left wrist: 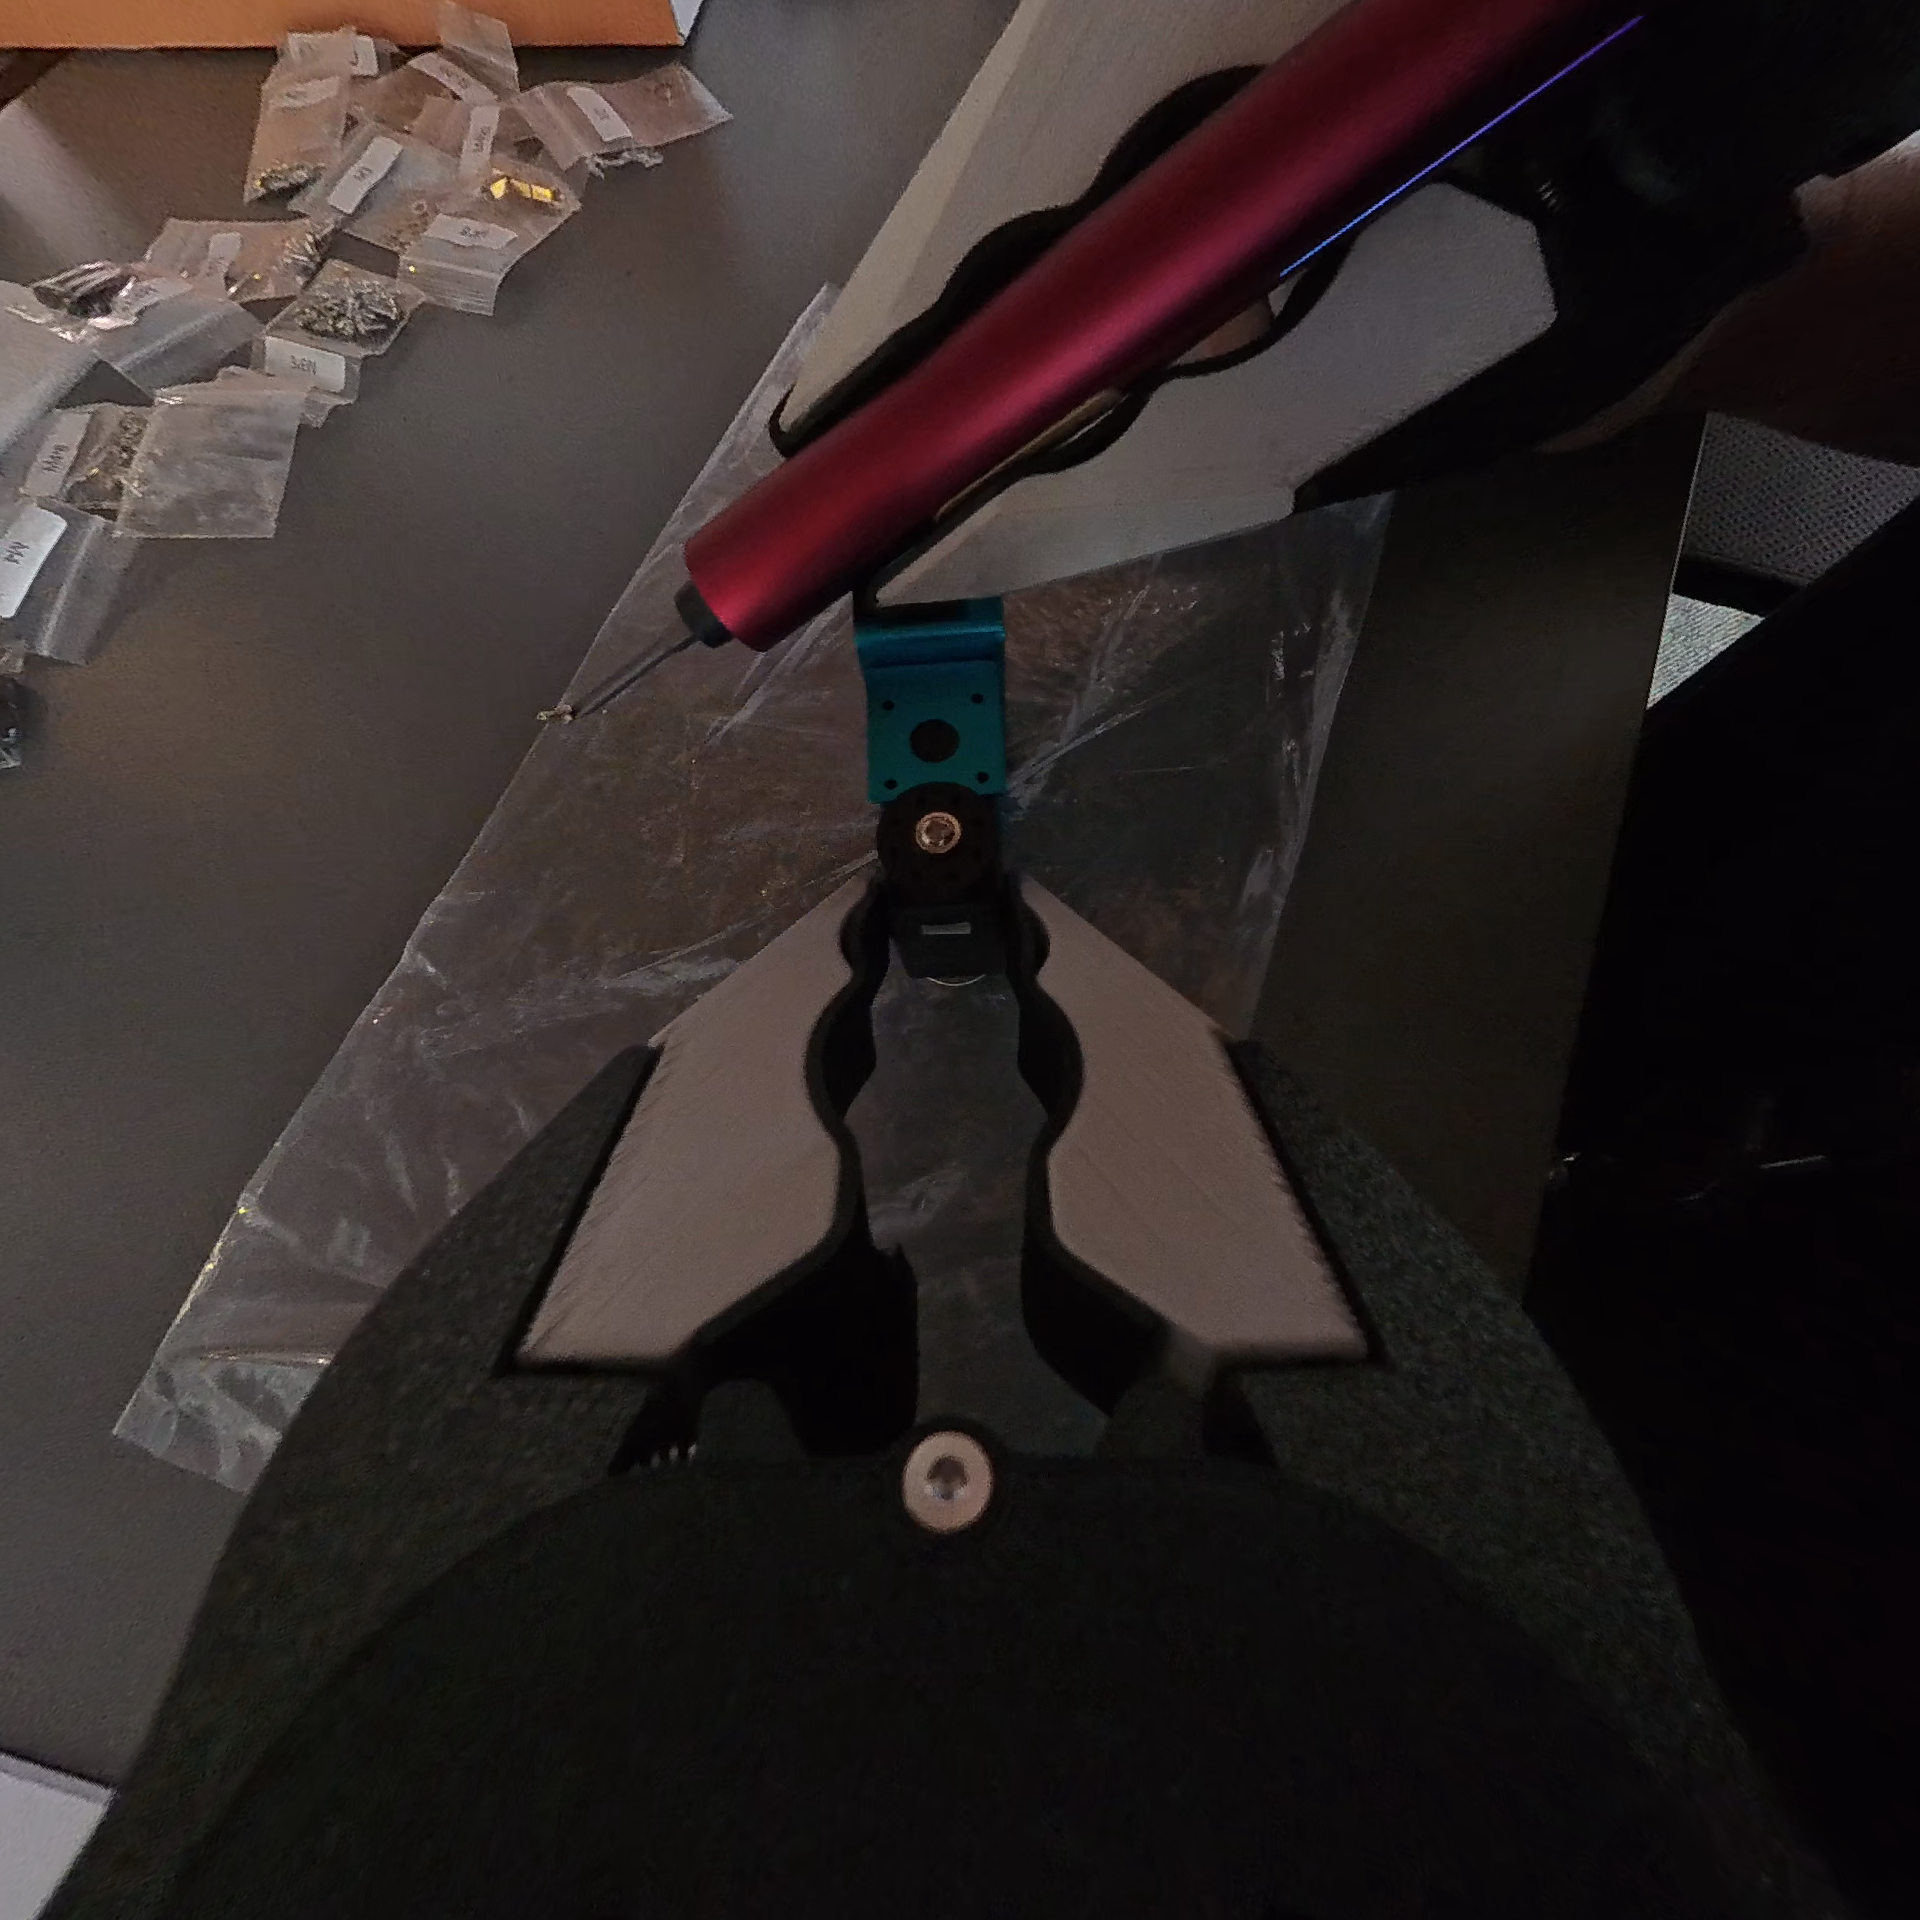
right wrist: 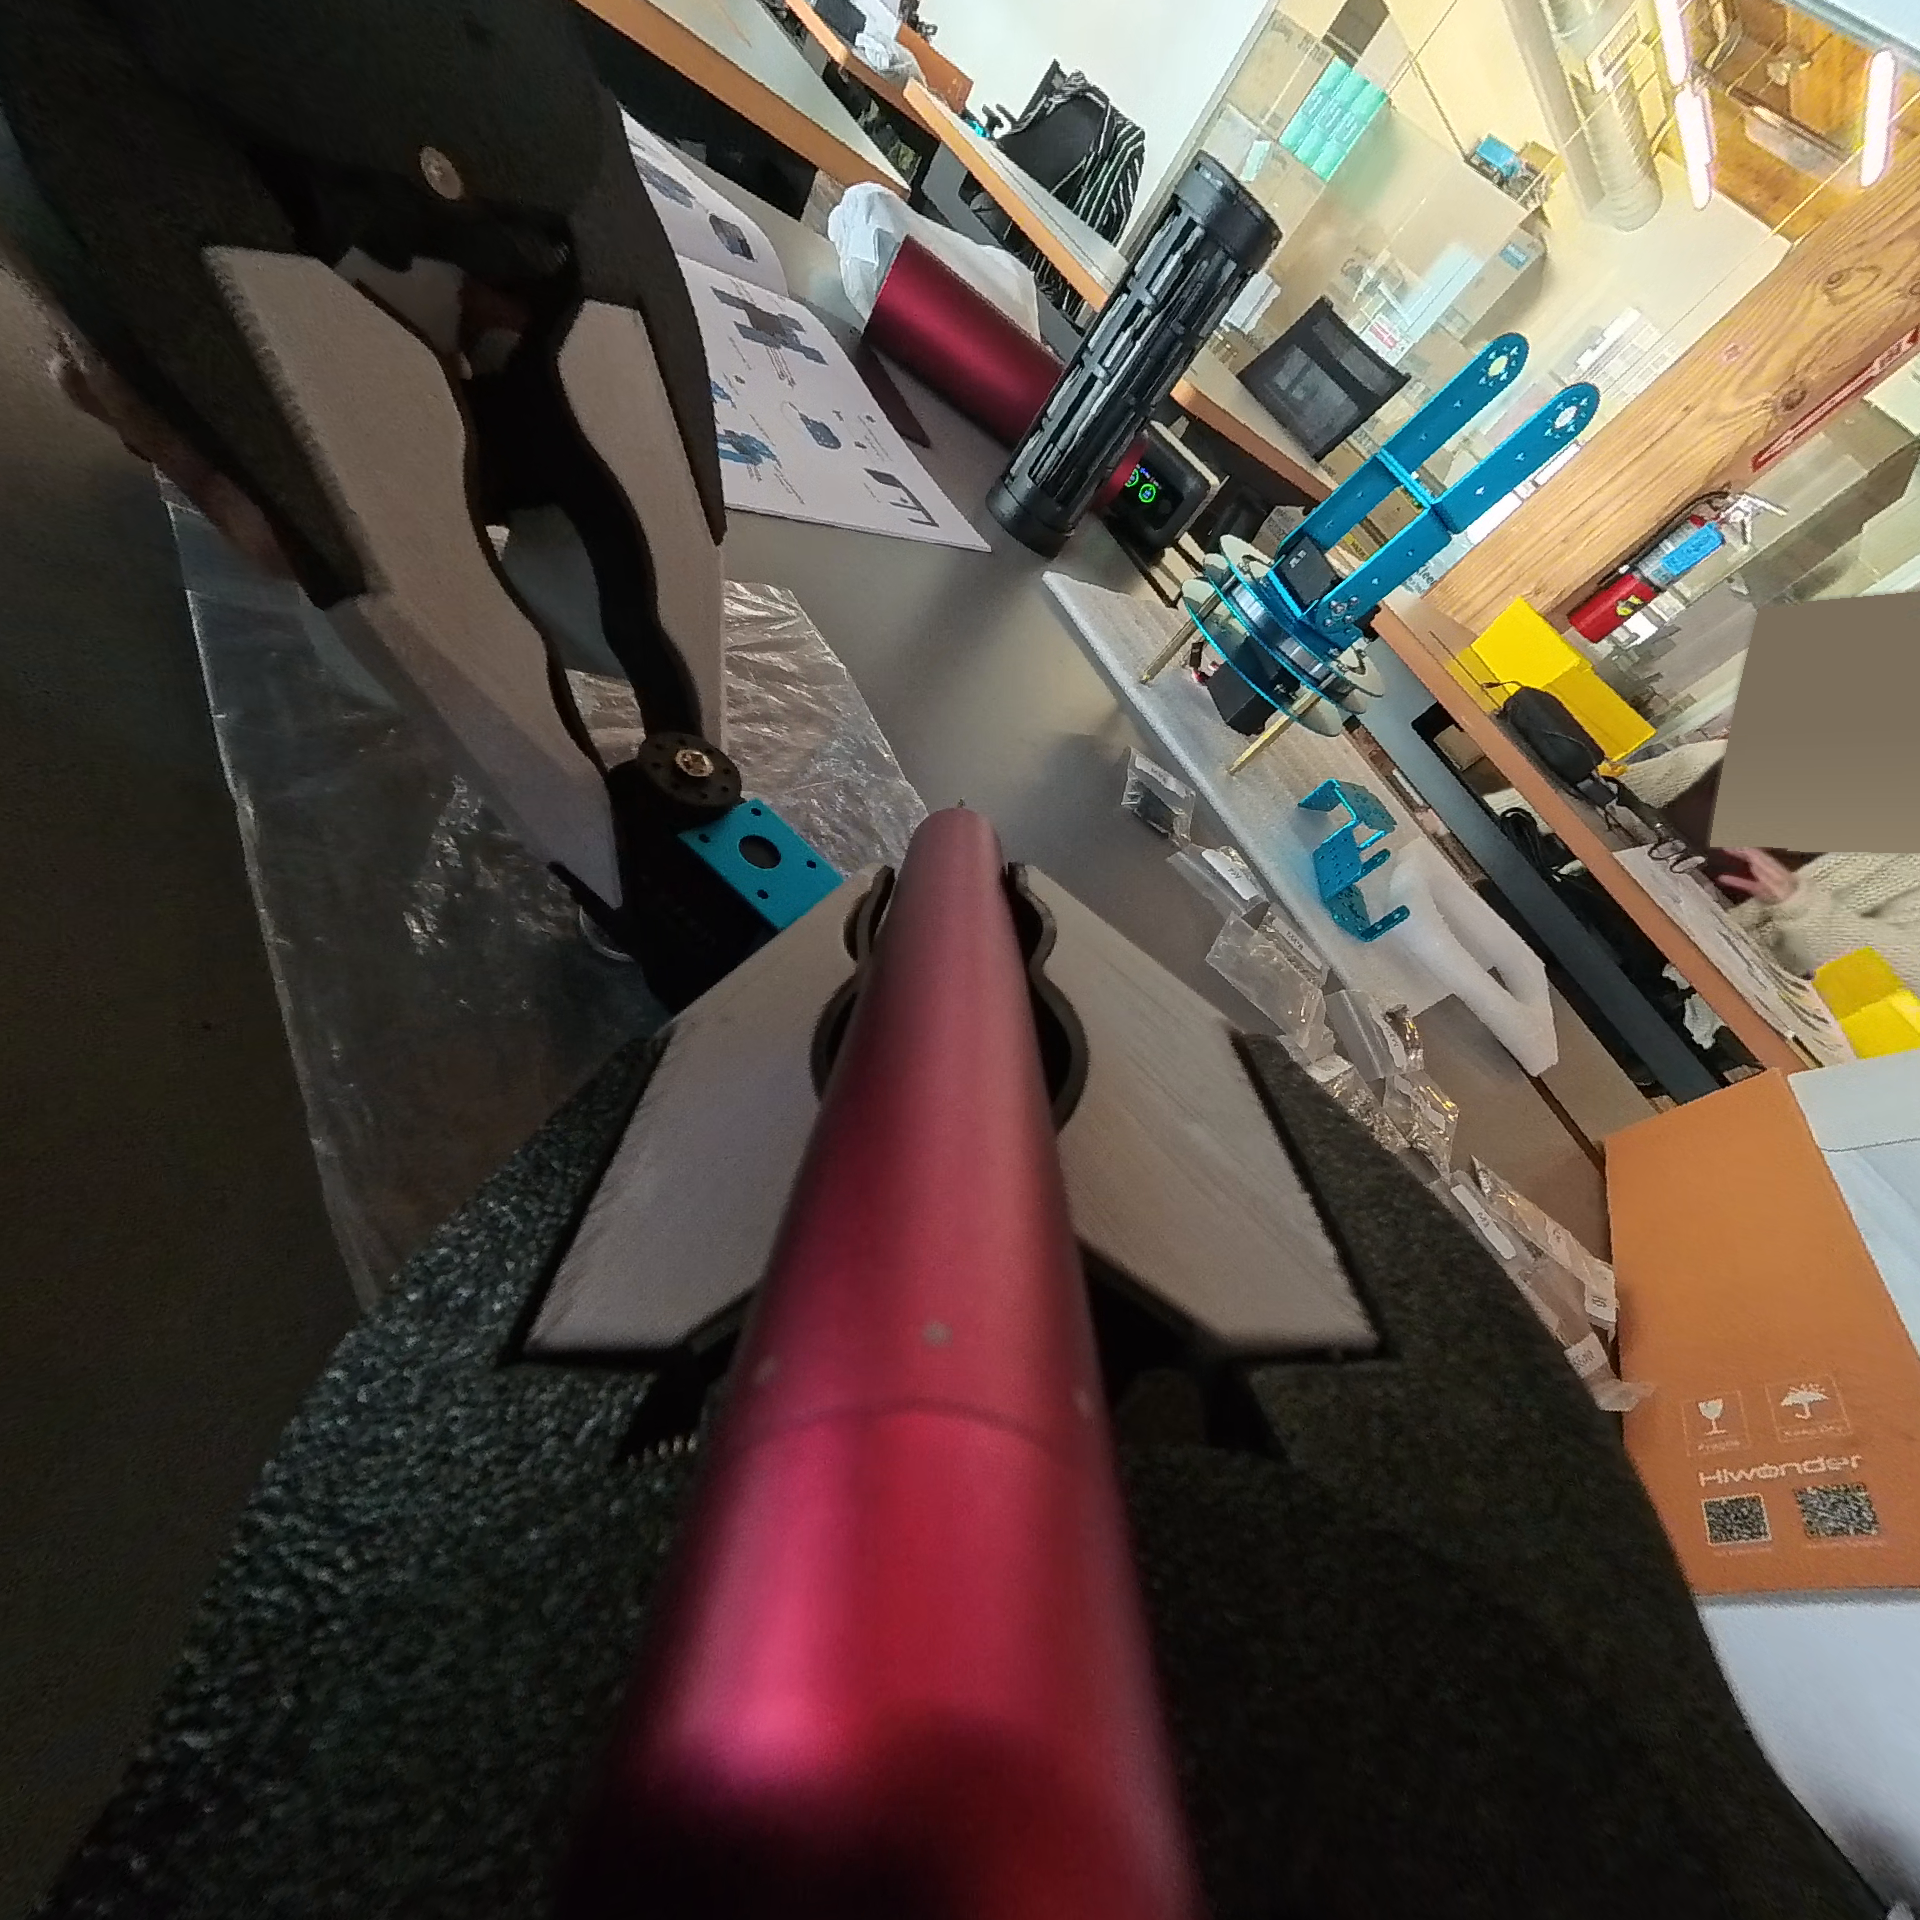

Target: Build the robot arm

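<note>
The left gripper [left wrist: 940, 935] pinches a black servo [left wrist: 935, 914] (teal bracket [left wrist: 930, 727] attached), steadying it; the right gripper [right wrist: 951, 914] clamps a red electric screwdriver [right wrist: 914, 1299], tip carrying a screw [left wrist: 558, 713].

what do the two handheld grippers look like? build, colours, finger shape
Both match. Left gripper and right gripper: black, rough-grained body, with two pale grey flat fingers tapering toward the tip. Inner finger edges are wavy with black lining; outer edges are finely toothed. A silver screw sits at the body's centre. No cables or markings visible.
</note>
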